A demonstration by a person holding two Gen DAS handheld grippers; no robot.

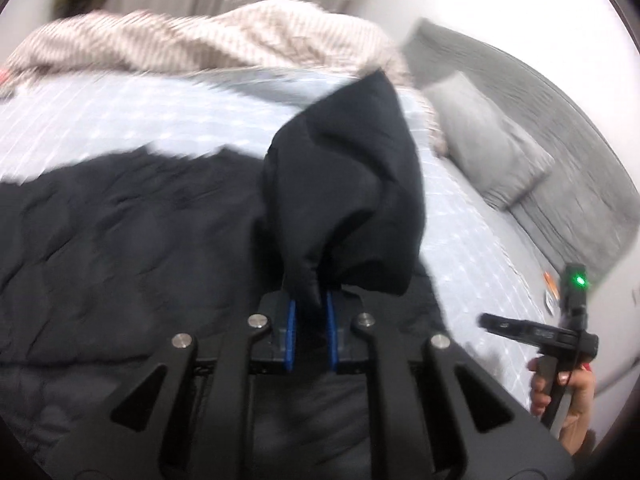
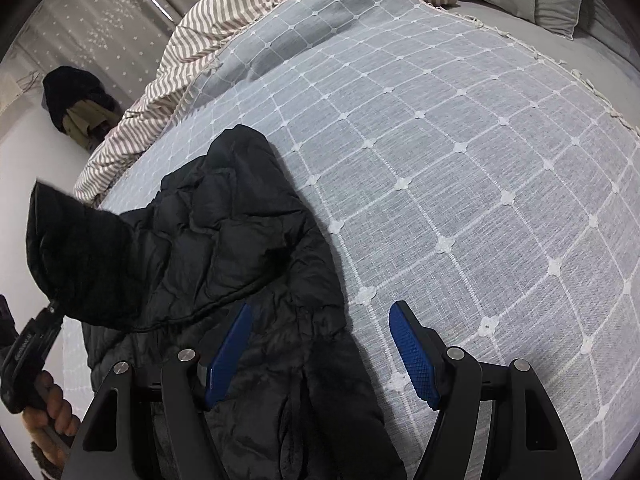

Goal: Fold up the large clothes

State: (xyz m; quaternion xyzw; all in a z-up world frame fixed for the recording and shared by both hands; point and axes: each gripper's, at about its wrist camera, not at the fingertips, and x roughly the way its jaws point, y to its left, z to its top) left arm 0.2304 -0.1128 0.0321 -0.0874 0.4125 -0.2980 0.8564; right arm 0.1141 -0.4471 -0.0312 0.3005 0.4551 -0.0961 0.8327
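A black quilted jacket [image 2: 240, 240] lies spread on the pale blue checked bedspread [image 2: 460, 160]. My left gripper [image 1: 311, 312] is shut on a fold of the jacket [image 1: 344, 184] and holds it lifted above the rest of the garment [image 1: 120, 232]. In the right wrist view that lifted part [image 2: 76, 256] hangs at the left from the left gripper [image 2: 52, 308]. My right gripper [image 2: 320, 344] is open and empty, its blue pads [image 2: 412, 348] spread over the jacket's near edge. It also shows in the left wrist view [image 1: 486, 318] at the right.
A striped beige blanket [image 2: 192, 32] is bunched at the far side of the bed. A grey pillow [image 1: 488, 144] lies against the grey headboard [image 1: 580, 152]. Dark clothes [image 2: 76, 100] hang by the wall at the left.
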